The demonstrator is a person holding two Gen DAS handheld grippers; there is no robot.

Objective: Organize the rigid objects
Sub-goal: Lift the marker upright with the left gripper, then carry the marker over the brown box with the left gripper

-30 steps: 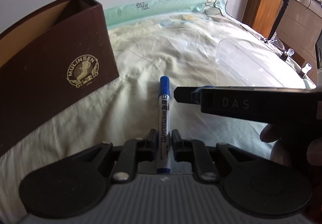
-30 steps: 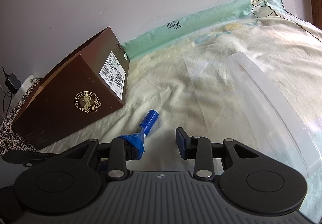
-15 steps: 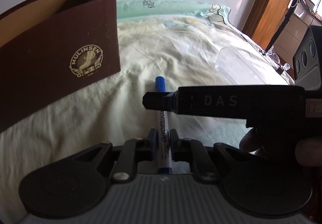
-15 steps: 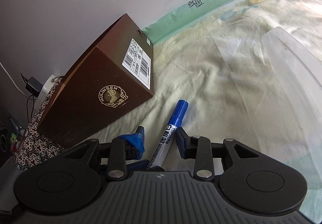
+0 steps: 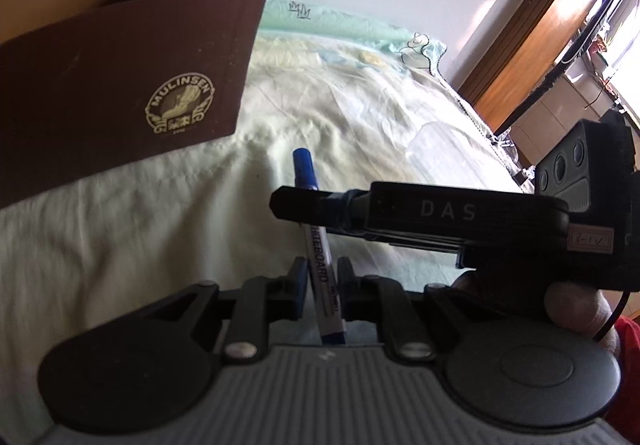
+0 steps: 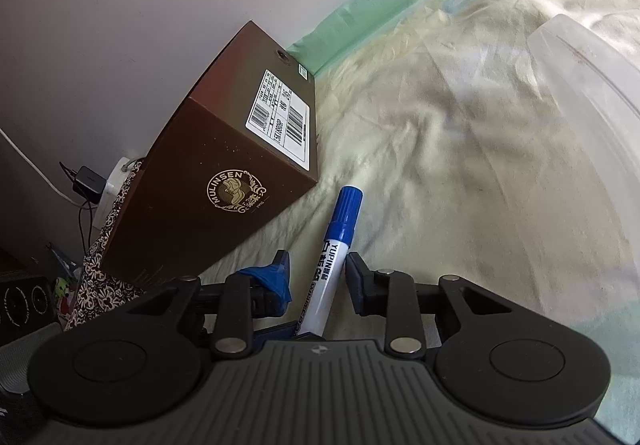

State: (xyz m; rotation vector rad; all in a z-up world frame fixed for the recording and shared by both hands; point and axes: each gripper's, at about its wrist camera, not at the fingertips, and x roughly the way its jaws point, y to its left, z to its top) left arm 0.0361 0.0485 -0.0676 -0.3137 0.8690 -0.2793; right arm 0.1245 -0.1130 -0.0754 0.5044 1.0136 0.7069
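Since the whiteboard marker [image 5: 320, 269] sits between the fingers of both tools at once, this looks like a hand-over partway through, with the putting-away itself not yet done. Nothing shows that the marker has reached any container; how many other items remain I cannot tell.

The left gripper [image 5: 320, 279] has its pads narrowed on the lower barrel, apparently pinching it, the blue cap pointing forward and away. The right gripper [image 6: 318, 275] straddles the same barrel higher up, but its fingers are spread: a visible gap separates each pad from the white barrel, so it surrounds without gripping. In the left view that right tool crosses in front of the marker, just ahead of the left fingertips.

Ahead and to the left of both pairs of fingers stands the brown shoe box [image 5: 120, 85], open at the top, near the marker's cap but not touching it. Ahead and to the right lies a clear plastic bin [image 6: 592, 93], well apart. Everything rests on the pale bedsheet [image 6: 440, 185]. Either container may be the destination; I cannot say which.
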